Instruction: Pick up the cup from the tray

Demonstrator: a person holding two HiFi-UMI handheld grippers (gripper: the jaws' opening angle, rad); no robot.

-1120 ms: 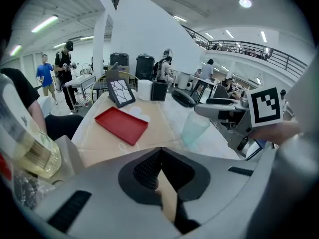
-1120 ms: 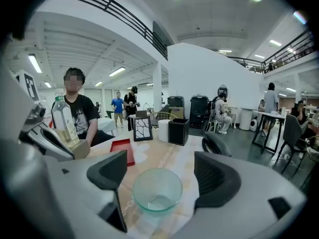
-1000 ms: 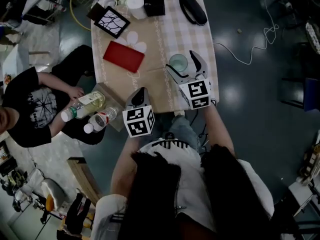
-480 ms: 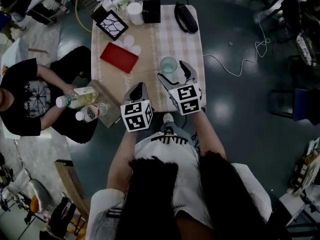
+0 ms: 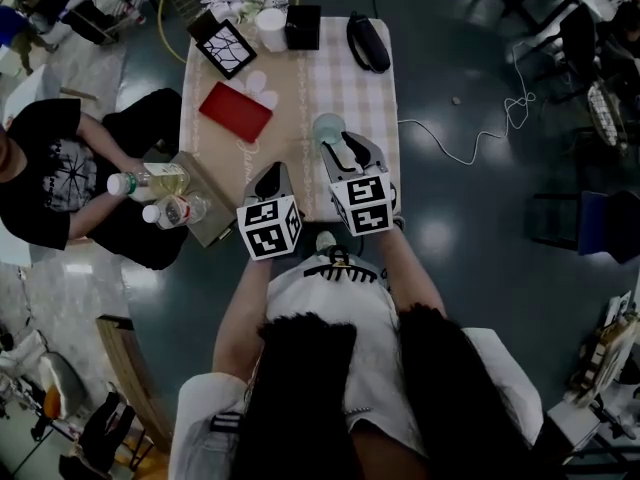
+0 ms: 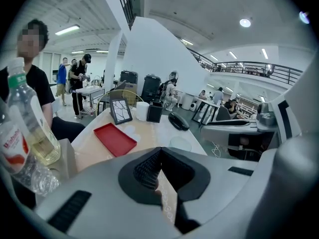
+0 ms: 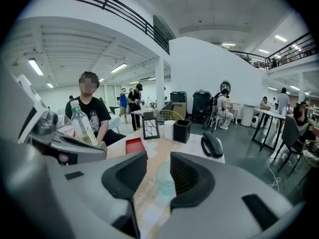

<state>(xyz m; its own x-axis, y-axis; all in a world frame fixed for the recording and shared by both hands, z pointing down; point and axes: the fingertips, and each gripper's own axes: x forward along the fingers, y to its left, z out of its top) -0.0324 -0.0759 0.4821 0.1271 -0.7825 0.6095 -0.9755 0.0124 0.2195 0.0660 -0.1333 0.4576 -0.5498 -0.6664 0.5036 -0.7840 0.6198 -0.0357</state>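
A clear, pale-green cup [image 5: 327,128] stands on the checked tablecloth, to the right of the red tray [image 5: 235,111], not on it. My right gripper [image 5: 345,148] reaches it from the near side, and its jaws are closing. In the right gripper view the cup [image 7: 163,179] sits in the gap of the right gripper [image 7: 158,176], close to the right pad, with a sliver of space at the left pad. My left gripper [image 5: 272,180] hovers over the table's near edge. Its jaws [image 6: 158,178] meet with nothing between them. From there the cup [image 6: 179,144] shows ahead on the right.
At the table's far end stand a framed picture [image 5: 222,43], a white roll [image 5: 270,23], a black box [image 5: 303,25] and a black handset [image 5: 367,40]. A seated person at the left holds bottles [image 5: 150,180] beside a cardboard box [image 5: 205,203]. A cable [image 5: 480,133] lies on the floor.
The right gripper's jaws stood wide beside the cup and have narrowed around it. Both grippers sit a little lower and further left in the head view.
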